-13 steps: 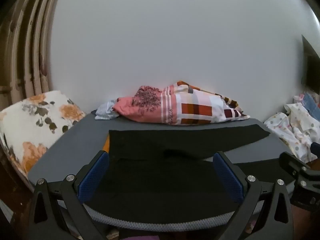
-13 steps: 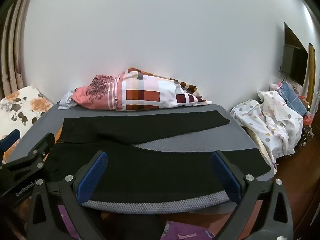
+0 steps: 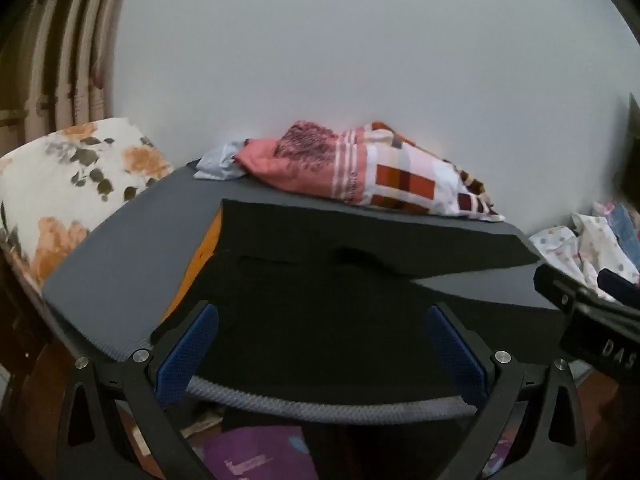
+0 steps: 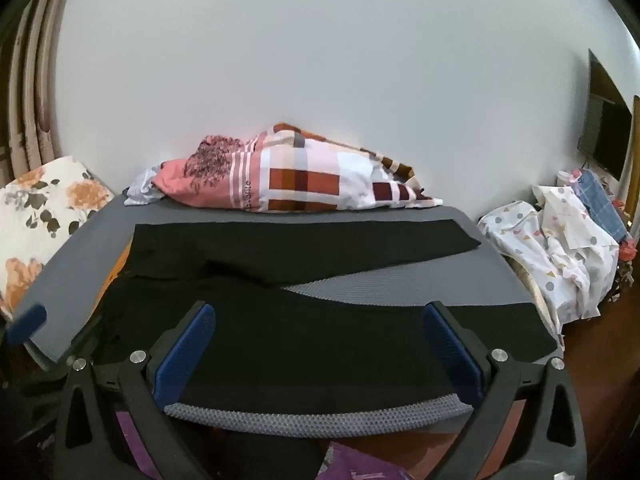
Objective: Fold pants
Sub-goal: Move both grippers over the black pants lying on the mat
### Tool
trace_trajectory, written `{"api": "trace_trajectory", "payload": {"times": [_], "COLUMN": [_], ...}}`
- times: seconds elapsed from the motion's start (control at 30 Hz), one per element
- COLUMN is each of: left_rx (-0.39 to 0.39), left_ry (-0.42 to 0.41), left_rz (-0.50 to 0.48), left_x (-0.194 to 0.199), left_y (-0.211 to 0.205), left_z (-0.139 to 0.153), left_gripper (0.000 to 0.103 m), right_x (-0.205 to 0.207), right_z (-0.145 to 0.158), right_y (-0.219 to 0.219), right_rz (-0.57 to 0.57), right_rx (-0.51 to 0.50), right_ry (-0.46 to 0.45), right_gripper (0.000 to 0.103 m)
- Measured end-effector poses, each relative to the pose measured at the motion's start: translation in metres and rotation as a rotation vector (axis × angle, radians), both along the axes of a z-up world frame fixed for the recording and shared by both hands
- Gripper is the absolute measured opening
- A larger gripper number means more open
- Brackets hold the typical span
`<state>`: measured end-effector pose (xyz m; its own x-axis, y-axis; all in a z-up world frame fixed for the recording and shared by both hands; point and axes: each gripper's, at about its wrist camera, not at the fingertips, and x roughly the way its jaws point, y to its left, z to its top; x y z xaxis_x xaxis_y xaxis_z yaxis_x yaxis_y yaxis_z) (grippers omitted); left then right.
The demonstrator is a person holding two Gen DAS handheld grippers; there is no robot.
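Right wrist view, black pants [image 4: 304, 320] flat on grey mat [image 4: 400, 280], both grippers' jaws apart, empty.

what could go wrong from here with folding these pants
The black pants reach the mat's near edge, so a careless pull may drag them off. Both the left gripper and right gripper are open, so a shallow pinch may catch one layer only. The splayed legs could fold crooked.

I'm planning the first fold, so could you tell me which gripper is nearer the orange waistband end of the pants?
Left. The left gripper hovers open near the orange waistband end; the right gripper hovers open farther along the near leg, toward the cuffs.
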<state>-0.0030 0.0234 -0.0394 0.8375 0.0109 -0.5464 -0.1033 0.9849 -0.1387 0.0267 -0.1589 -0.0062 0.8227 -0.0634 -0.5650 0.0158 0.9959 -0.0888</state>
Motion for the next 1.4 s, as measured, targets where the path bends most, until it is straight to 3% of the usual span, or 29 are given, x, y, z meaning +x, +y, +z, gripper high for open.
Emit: {"api": "trace_trajectory", "payload": {"times": [0.2,0.33,0.4,0.53,0.73,0.83,0.97,1.4], "left_rx": [-0.048,-0.149,-0.161,-0.151,-0.05,-0.019,-0.034,0.066], "left_ry": [-0.041,-0.097,-0.144,-0.173,-0.168,-0.129,-0.088,-0.073], "left_rz": [0.086,0.025,0.001,-0.045,-0.086,-0.11,-0.093,-0.081], "left_x": [-0.013,-0.021,-0.025,-0.019,0.007,0.029,0.051,0.074], "left_y": [0.021,0.028,0.026,0.017,0.002,0.001,0.011,0.014], "left_z": [-0.003,-0.009,-0.004,0.004,0.012,0.015,0.014,0.011], "left_gripper": [0.103,0.103,0.103,0.103,0.103,0.103,0.103,0.103], "right_x": [0.018,0.027,0.034,0.047,0.064,0.071,0.079,0.1], "right_z": [-0.01,-0.023,-0.026,-0.033,-0.044,-0.045,-0.044,-0.049], "right_y": [0.002,0.002,0.0,-0.005,-0.009,-0.014,-0.016,-0.01], "right_rz": [0.007,0.004,-0.002,-0.018,-0.031,-0.037,-0.047,-0.019], "right_rx": [0.001,-0.002,-0.002,0.009,-0.005,-0.008,-0.021,-0.04], "right_ry": [0.033,0.06,0.072,0.099,0.146,0.154,0.15,0.17], "right_gripper": [0.103,0.103,0.103,0.103,0.103,0.103,0.103,0.103]}}
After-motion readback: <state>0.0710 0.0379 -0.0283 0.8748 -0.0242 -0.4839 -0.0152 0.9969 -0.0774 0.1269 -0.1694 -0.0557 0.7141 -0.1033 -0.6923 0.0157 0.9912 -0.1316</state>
